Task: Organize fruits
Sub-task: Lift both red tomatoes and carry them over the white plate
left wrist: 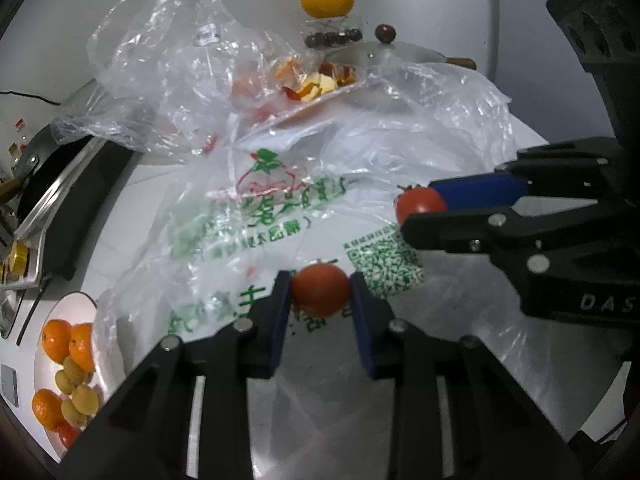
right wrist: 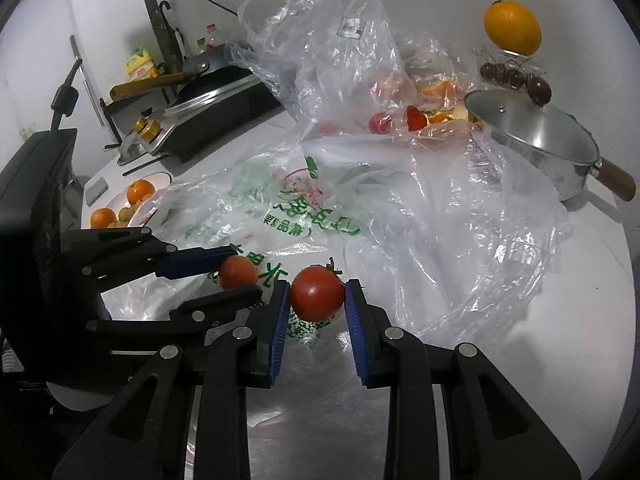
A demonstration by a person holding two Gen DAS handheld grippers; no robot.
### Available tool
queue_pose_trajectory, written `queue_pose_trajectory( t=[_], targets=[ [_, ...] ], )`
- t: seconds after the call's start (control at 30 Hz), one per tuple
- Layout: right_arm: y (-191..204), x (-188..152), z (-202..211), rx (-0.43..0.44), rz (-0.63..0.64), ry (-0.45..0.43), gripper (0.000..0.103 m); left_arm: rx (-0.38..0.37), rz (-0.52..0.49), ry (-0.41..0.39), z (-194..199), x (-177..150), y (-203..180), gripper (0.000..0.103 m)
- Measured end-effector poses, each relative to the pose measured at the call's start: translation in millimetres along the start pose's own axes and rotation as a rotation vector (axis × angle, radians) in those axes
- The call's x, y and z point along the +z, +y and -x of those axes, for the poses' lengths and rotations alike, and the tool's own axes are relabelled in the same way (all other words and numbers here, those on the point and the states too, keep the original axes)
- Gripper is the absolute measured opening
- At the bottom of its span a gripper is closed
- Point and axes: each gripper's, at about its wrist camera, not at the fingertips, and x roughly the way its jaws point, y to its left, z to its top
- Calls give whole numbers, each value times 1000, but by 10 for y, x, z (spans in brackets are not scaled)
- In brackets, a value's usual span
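My left gripper (left wrist: 321, 294) is shut on a small red tomato (left wrist: 320, 289) held above the printed plastic bag (left wrist: 256, 204). My right gripper (right wrist: 316, 296) is shut on another red tomato (right wrist: 316, 294) with a green stem. Each gripper shows in the other's view: the right one (left wrist: 420, 208) with its tomato (left wrist: 420, 203) at the right, the left one (right wrist: 236, 276) with its tomato (right wrist: 238, 272) at the left. A white plate (left wrist: 76, 308) at lower left holds oranges (left wrist: 56, 340) and small yellow-green fruits (left wrist: 78, 394); it also shows in the right wrist view (right wrist: 160, 179).
Crumpled clear bags (left wrist: 168, 60) cover the white table, with fruit scraps (left wrist: 316, 80) behind. A large orange (right wrist: 512, 28) sits on a clear box of dark fruits (right wrist: 508, 74). A lidded steel pot (right wrist: 540, 136) stands at the right. A stove with a pan (right wrist: 216, 92) stands at the left.
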Motion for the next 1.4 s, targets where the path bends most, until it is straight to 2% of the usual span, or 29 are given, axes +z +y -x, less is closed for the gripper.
queue_pose_trajectory(
  t=[0.6, 1.4],
  targets=[
    [474, 123, 194, -20, 74, -26, 30, 37, 65, -107, 636, -199, 313, 30],
    [1403, 333, 21, 22, 207, -2, 30, 100, 210, -151, 1153, -826, 1101, 30]
  ],
)
